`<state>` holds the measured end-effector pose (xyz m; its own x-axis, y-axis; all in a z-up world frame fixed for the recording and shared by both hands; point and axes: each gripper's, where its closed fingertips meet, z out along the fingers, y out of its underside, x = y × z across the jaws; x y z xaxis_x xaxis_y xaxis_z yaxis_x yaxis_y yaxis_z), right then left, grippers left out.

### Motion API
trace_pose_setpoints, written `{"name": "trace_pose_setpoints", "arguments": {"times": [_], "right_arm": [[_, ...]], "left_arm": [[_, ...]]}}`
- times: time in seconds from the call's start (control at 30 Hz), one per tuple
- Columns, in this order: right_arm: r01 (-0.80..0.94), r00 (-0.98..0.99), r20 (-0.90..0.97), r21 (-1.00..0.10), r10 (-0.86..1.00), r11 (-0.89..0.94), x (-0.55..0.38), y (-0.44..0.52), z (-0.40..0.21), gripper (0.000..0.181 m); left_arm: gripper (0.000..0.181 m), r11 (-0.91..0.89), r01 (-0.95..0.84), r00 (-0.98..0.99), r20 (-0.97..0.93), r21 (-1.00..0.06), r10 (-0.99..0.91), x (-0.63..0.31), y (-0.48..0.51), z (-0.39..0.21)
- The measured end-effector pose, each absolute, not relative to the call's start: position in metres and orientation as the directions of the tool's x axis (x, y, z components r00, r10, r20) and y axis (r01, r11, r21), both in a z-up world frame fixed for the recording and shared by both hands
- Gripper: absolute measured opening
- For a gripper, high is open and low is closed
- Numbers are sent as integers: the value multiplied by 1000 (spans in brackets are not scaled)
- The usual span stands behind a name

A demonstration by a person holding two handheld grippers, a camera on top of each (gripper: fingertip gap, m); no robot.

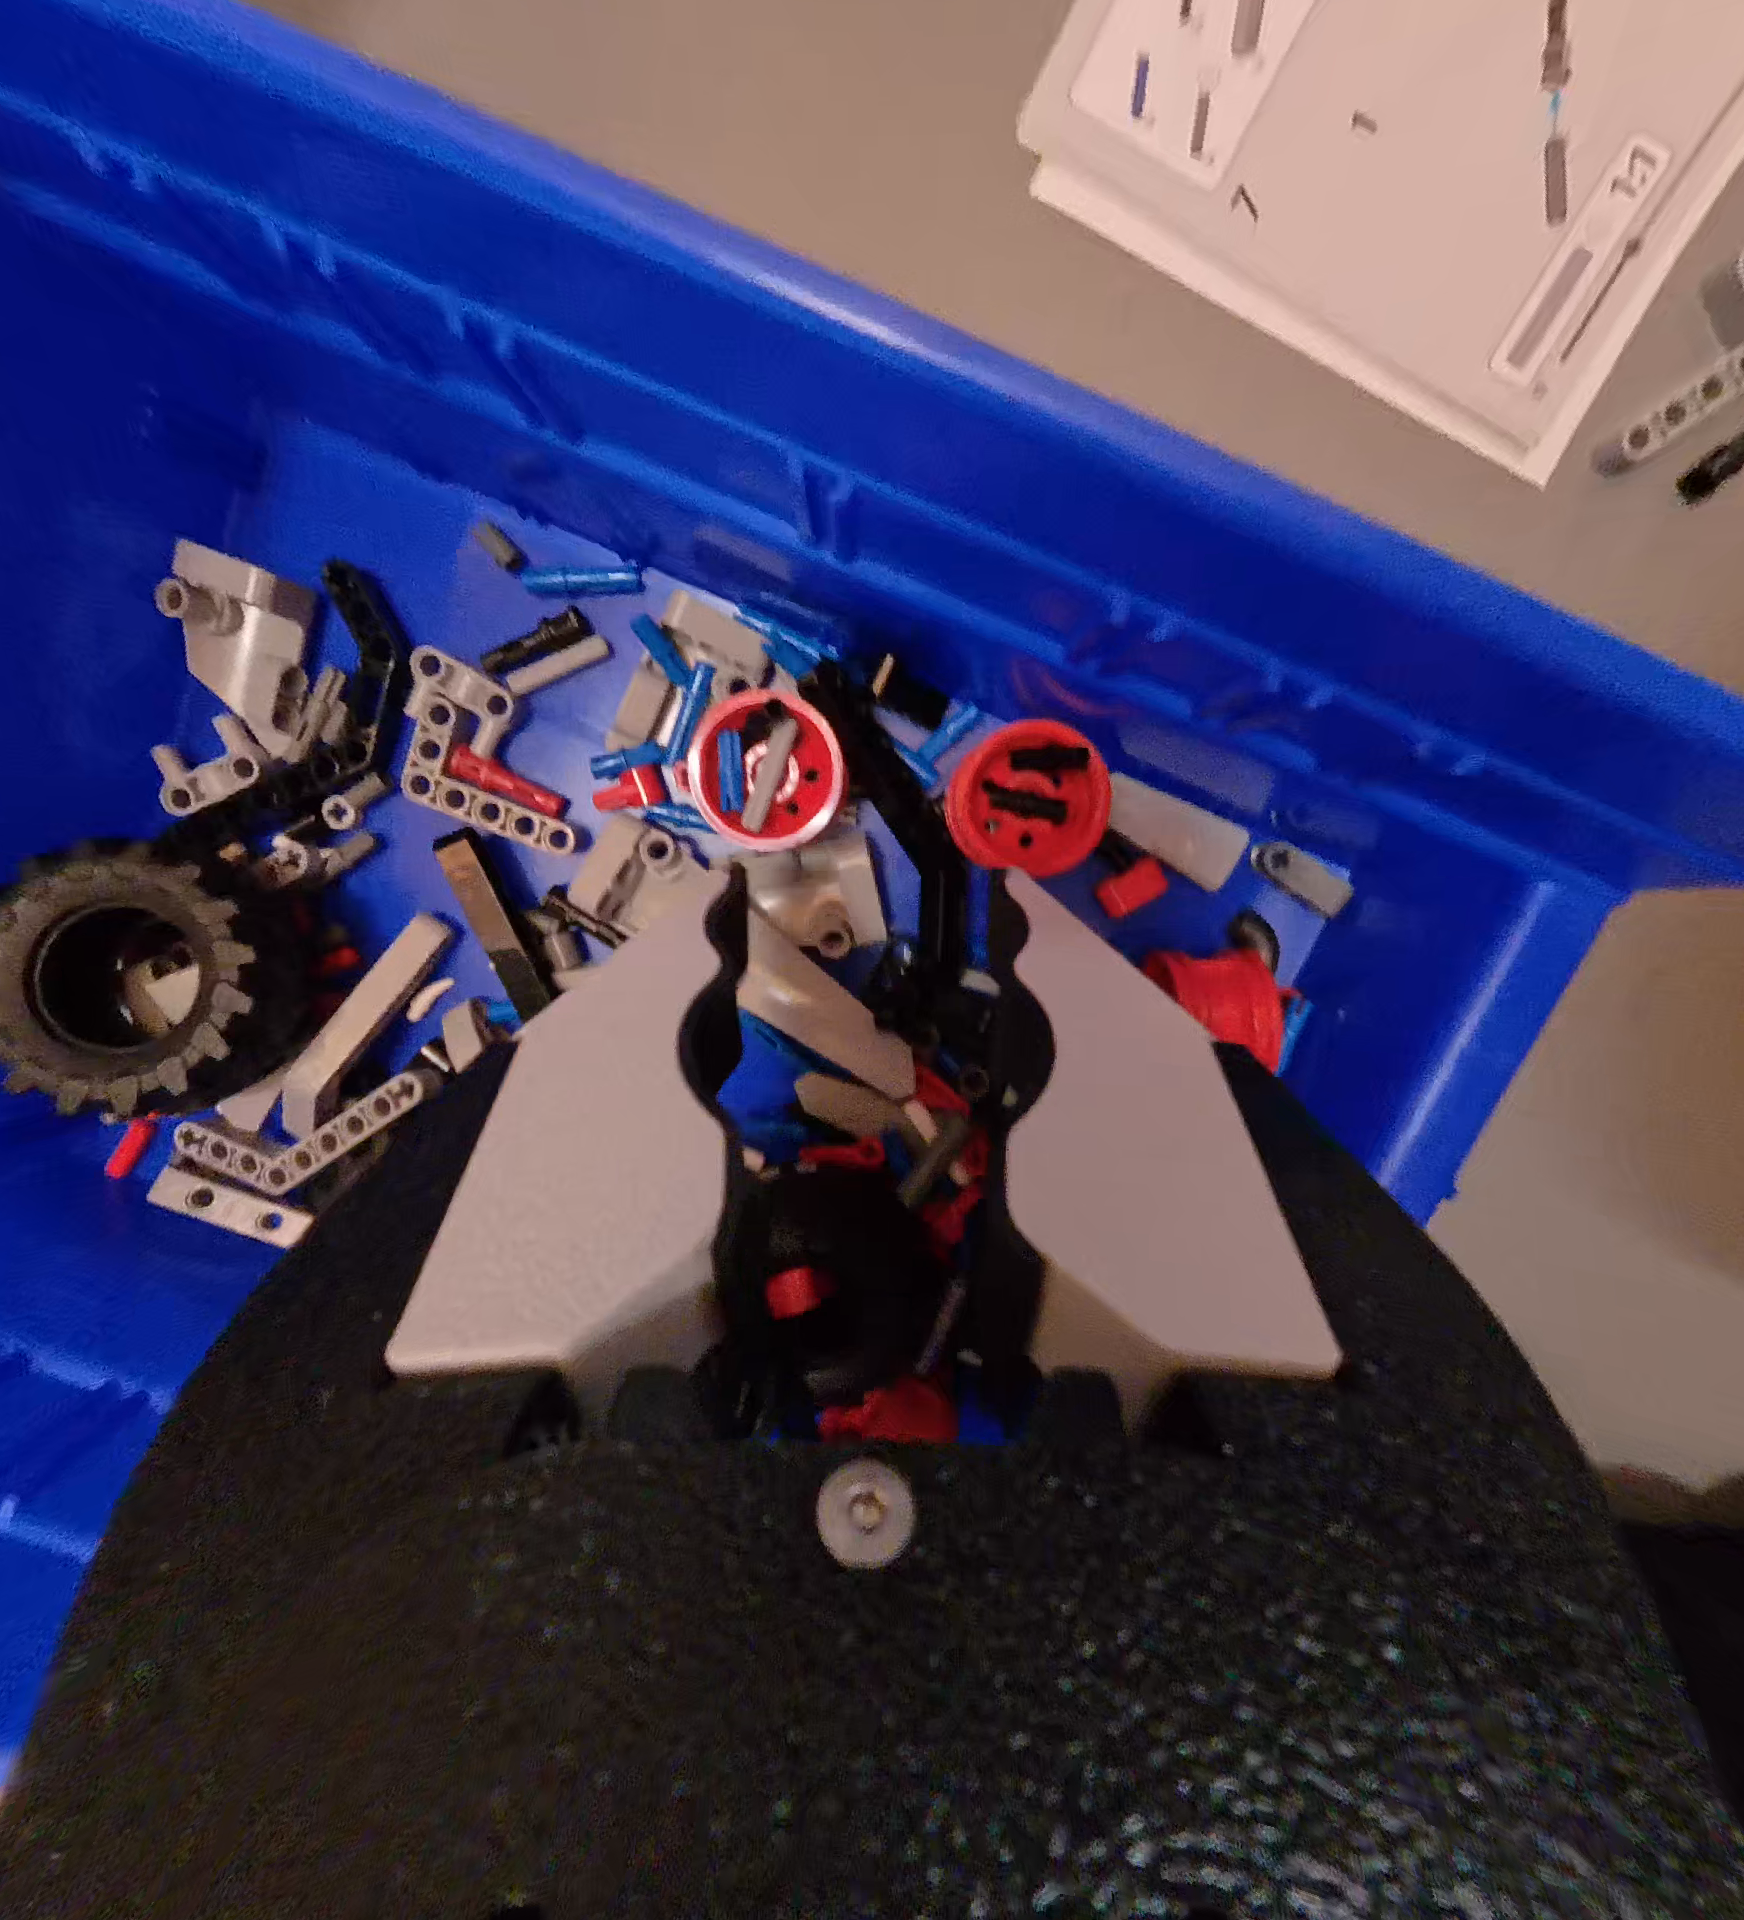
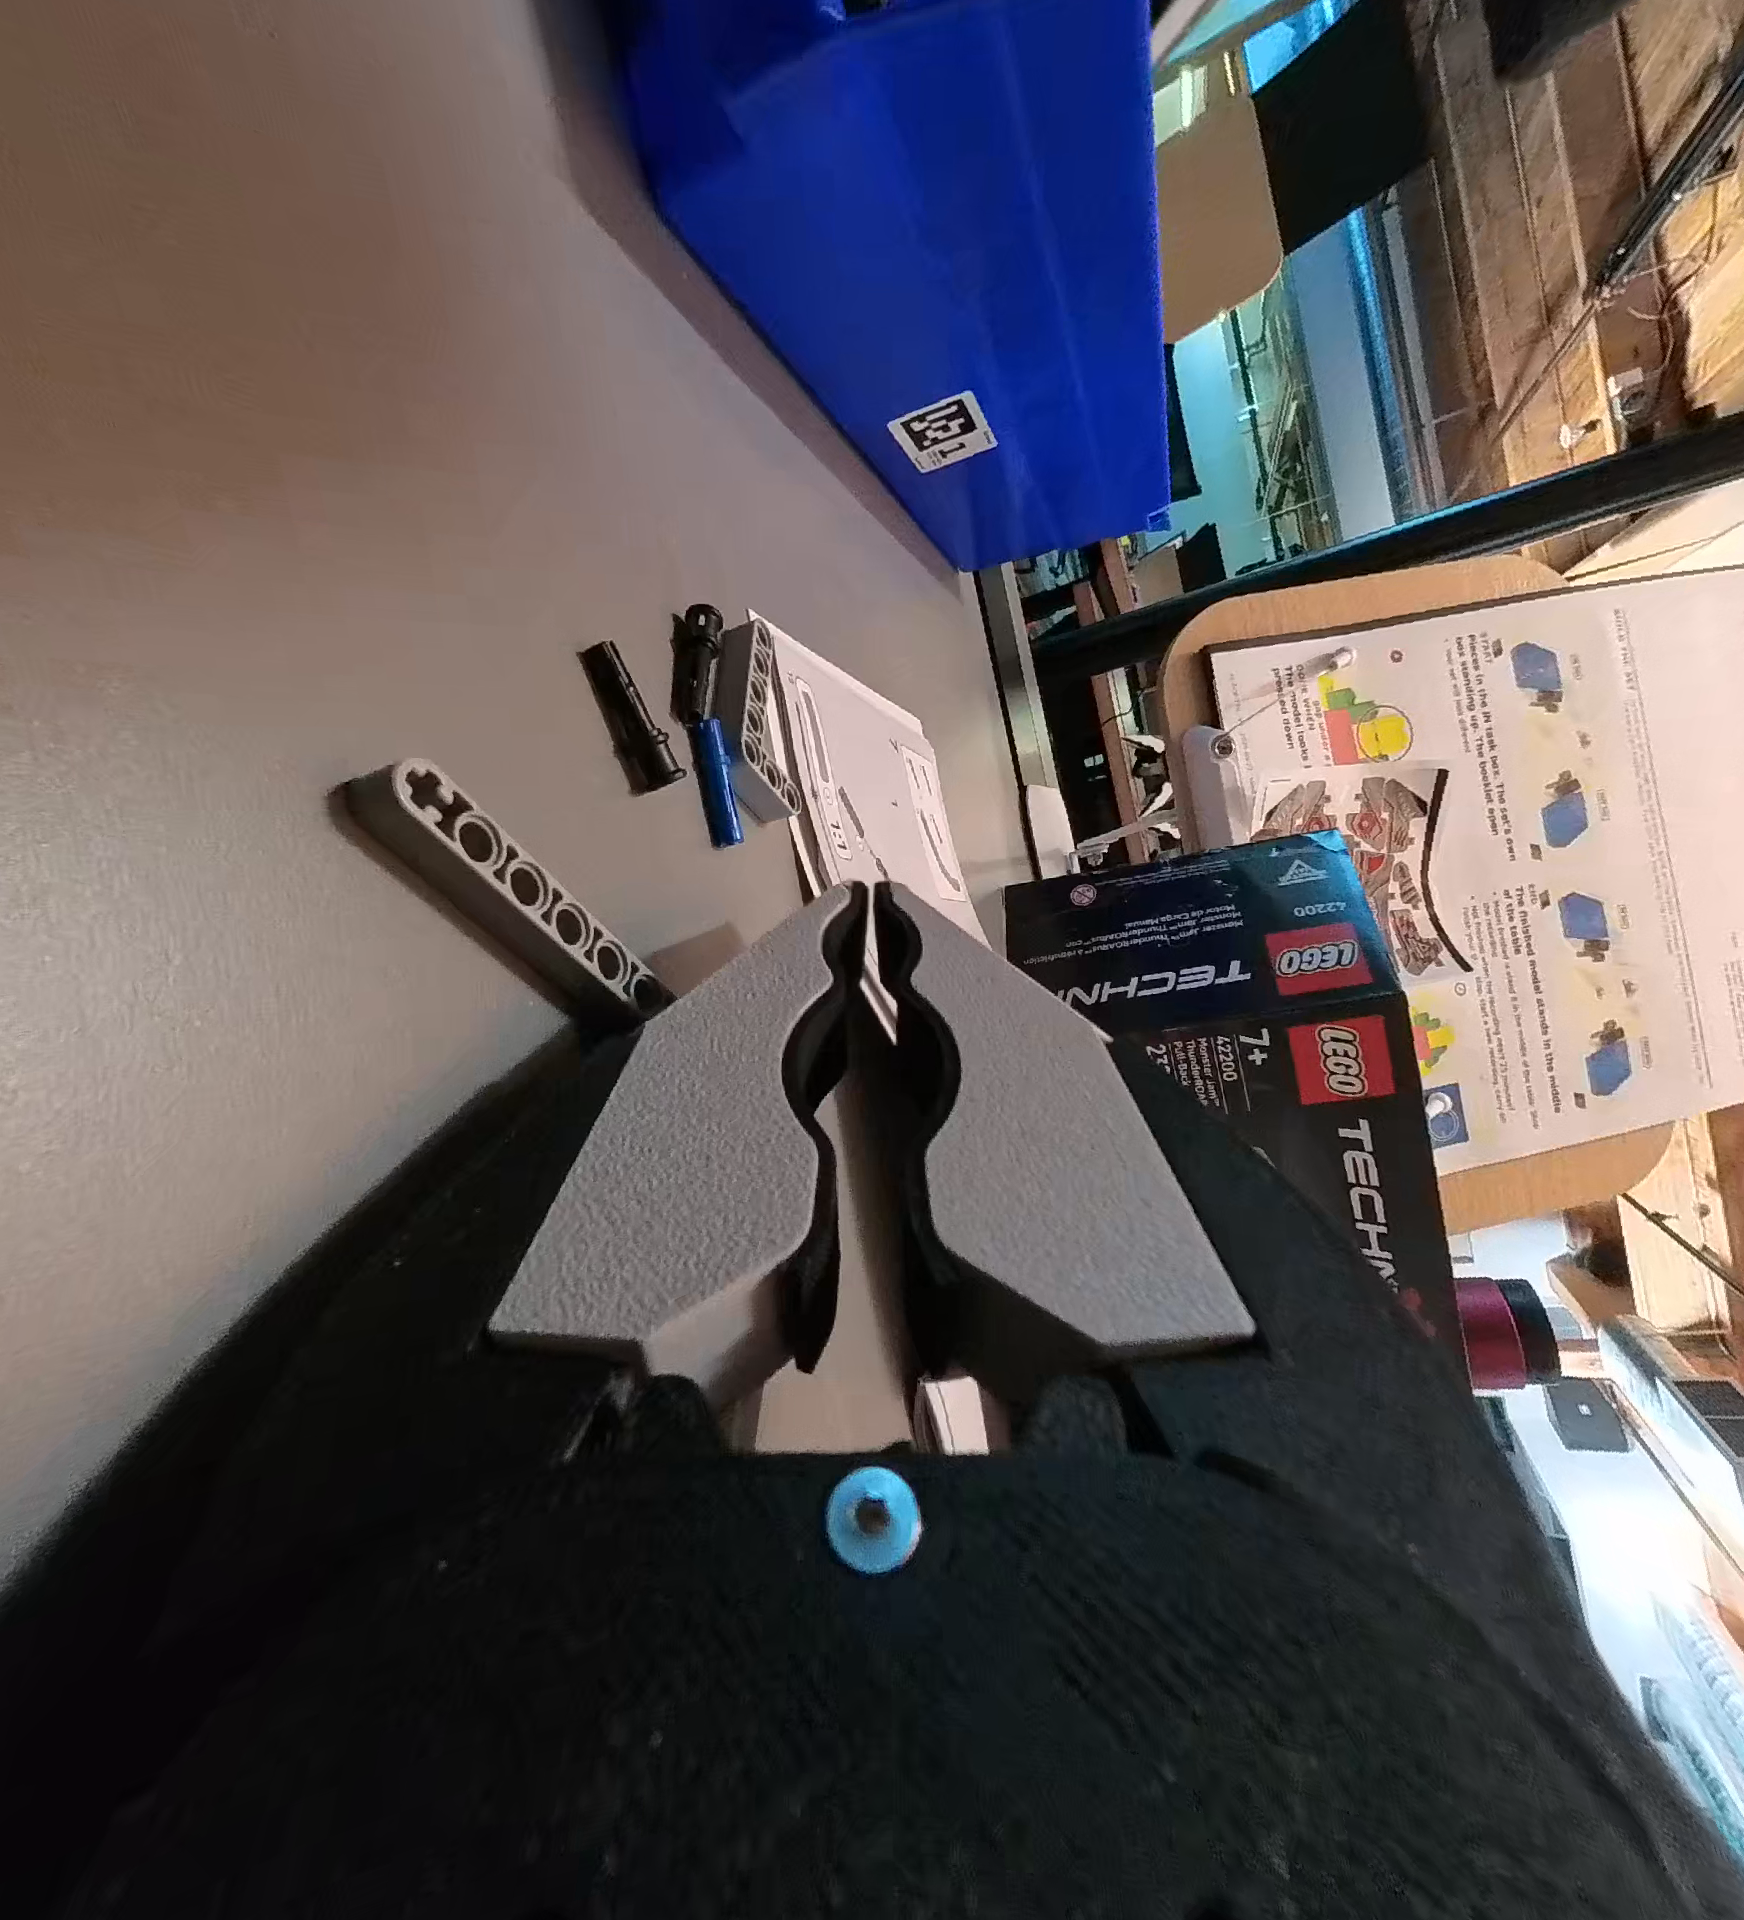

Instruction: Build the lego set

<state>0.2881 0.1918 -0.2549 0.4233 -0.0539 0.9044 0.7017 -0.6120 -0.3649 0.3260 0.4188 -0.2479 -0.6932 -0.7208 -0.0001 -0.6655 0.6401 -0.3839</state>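
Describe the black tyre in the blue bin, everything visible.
The black tyre lies on its side at the left end of the blue bin, on the bin floor. It looks like rubber, with chunky tread lugs round the rim and an open dark centre. Grey and black beams rest against its upper right edge. The left gripper is apart from it.

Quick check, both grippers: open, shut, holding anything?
Left gripper: open, empty, above the loose parts in the blue bin.
Right gripper: shut, nothing visibly held, low over the table.
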Motion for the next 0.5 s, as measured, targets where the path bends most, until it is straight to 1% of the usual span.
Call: {"name": "trace_pose_setpoints", "arguments": {"times": [0.03,0.17,0.27,0.33,0.37,0.47,0.5], "right_arm": [[702,422,905,-364,-54,-613,288,192,-255,0],[704,415,908,-360,-56,-612,288,192,-254,0],[704,420,906,-360,-51,-612,288,192,-255,0],[704,416,908,-355,-48,-615,288,192,-255,0],[706,417,908,-356,-47,-612,287,193,-256,0],[703,419,907,-352,-41,-617,288,192,-257,0],[703,418,907,-353,-42,-617,288,192,-257,0]], "left_arm": [[50,627,-671,-685,9,-396,-728,329,417,-248],[55,599,-680,-664,8,-423,-747,339,415,-248],[53,588,-662,-667,8,-465,-745,347,406,-246],[54,575,-667,-660,16,-474,-751,354,400,-251],[50,579,-674,-659,18,-459,-752,355,399,-256],[48,623,-689,-669,-7,-369,-743,353,404,-279],[43,627,-692,-669,-7,-359,-743,352,406,-282]]}}
